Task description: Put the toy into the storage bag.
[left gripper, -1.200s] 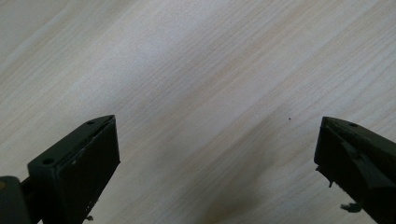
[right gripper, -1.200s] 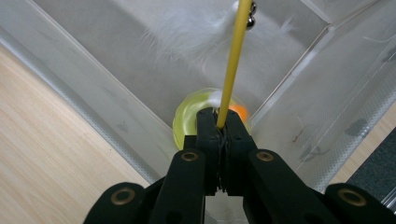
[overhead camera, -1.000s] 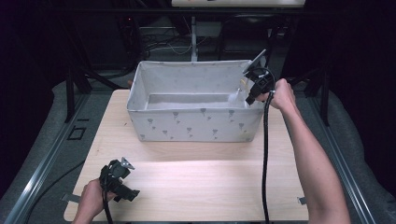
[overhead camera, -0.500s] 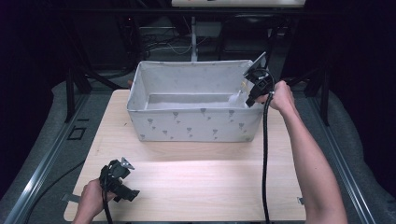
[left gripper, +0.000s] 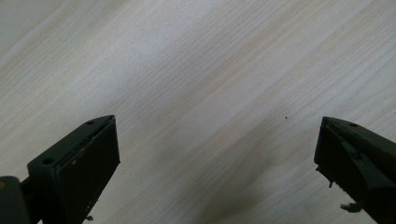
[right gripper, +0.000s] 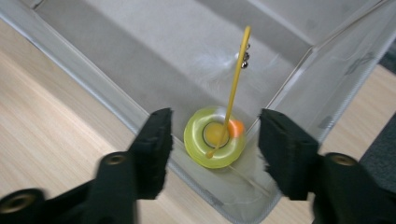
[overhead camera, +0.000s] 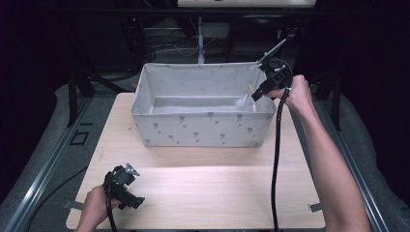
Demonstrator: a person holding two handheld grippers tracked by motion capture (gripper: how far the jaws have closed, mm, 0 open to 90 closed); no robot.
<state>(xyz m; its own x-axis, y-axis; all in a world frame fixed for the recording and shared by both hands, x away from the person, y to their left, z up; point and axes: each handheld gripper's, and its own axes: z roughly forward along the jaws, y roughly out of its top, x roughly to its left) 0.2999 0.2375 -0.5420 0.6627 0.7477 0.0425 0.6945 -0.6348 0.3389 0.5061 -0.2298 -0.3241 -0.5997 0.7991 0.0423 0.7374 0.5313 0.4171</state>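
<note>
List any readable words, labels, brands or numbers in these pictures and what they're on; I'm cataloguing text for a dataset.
None can be read.
Fabric bin: a repeated small grey printed motif, a pattern and not lettering.
Yellow-green ring with its yellow strap, lying in the bin's corner: no print seen.
Wooden table: bare grain, no markings.
Left gripper and right gripper: black jaws without labels.

The left hand-held gripper [left gripper: 215, 154] looked down on a pale wooden tabletop [left gripper: 196, 79], whose grain ran on a slant. Its two black jaws stood wide apart at the lower corners, with bare wood between them. A tiny dark speck [left gripper: 286, 117] lay near the right jaw.
</note>
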